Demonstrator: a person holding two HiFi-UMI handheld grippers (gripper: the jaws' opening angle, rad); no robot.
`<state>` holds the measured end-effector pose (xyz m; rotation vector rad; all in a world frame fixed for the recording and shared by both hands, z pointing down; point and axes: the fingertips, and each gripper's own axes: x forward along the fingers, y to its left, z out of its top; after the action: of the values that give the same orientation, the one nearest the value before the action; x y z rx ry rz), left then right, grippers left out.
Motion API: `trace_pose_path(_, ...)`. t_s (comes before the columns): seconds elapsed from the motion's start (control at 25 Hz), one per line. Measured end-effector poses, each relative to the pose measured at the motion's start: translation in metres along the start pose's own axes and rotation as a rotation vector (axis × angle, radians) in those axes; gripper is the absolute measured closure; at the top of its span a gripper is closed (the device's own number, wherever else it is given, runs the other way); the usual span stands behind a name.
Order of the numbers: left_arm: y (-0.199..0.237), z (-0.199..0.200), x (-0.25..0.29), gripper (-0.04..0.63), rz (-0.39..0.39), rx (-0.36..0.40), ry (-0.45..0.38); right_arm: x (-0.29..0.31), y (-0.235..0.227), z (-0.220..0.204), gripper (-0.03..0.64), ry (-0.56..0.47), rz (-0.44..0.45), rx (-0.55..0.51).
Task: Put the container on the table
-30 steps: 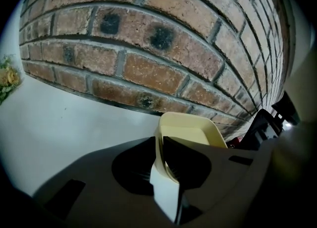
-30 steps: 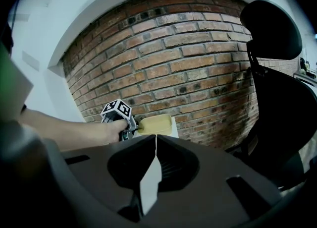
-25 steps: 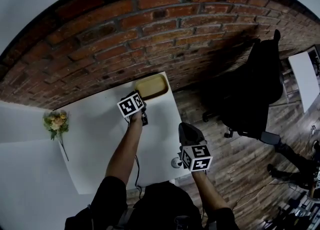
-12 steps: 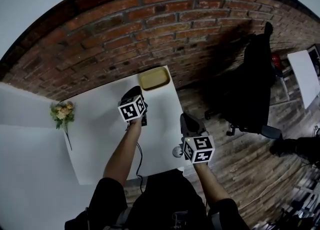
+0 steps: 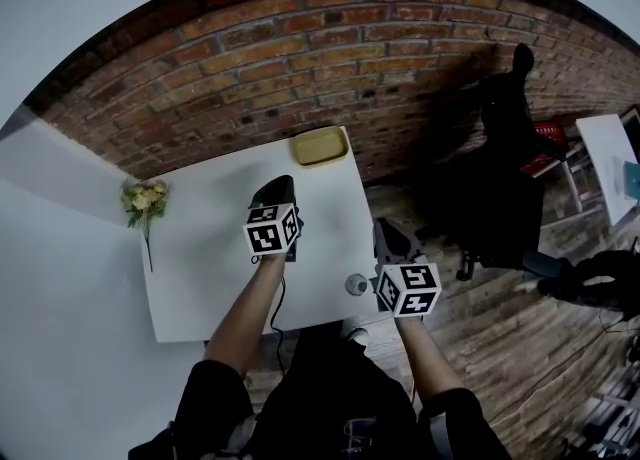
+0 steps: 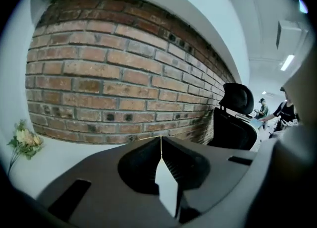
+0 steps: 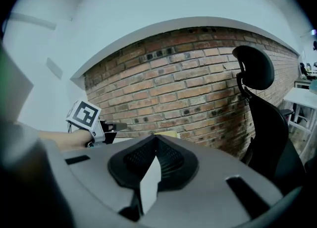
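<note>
**A:** so what step is this? The yellow container (image 5: 320,146) sits flat on the table (image 5: 200,278). It's out ahead of the left gripper (image 5: 277,186), a bit to its right and clearly apart from it, up by the brick wall (image 5: 300,38).

**B:** looks placed to me. Left gripper's jaws are pressed together with nothing between them. Right gripper (image 5: 386,230) is the same, closed on air, off to the left one's right and past the table's side edge.

**A:** 2 closed empty grippers, 1 container down, so I'd call the put-down done.

**B:** probably. It's small in the head view, so I can't tell if it overhangs the far edge at all. If a nudge is wanted, the left gripper is nearer: open up, reach ahead-right. Otherwise just back off without clipping it.
</note>
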<state>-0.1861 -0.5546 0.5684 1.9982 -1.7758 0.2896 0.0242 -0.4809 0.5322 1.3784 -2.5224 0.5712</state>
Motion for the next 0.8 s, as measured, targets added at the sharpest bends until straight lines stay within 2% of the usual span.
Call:
trace_pose_path(0.28,-0.045,0.008,-0.076,0.575,-0.022,0.139,-0.071,-0.048,0.026,0.008,0.594,-0.062,0.057,-0.026)
trace_pose_path(0.48,-0.07,0.01,-0.12,0.575,-0.028,0.16,-0.107,-0.075,0.041,0.01,0.594,-0.084,0.096,-0.037)
trace_pose_path(0.64,-0.078,0.005,-0.144,0.575,-0.031,0.148,-0.115,-0.084,0.05,0.007,0.594,-0.084,0.119,-0.05)
trace_pose_path(0.8,-0.085,-0.001,-0.162,0.575,-0.016,0.169,-0.124,-0.09,0.058,0.006,0.594,-0.086,0.141,-0.058)
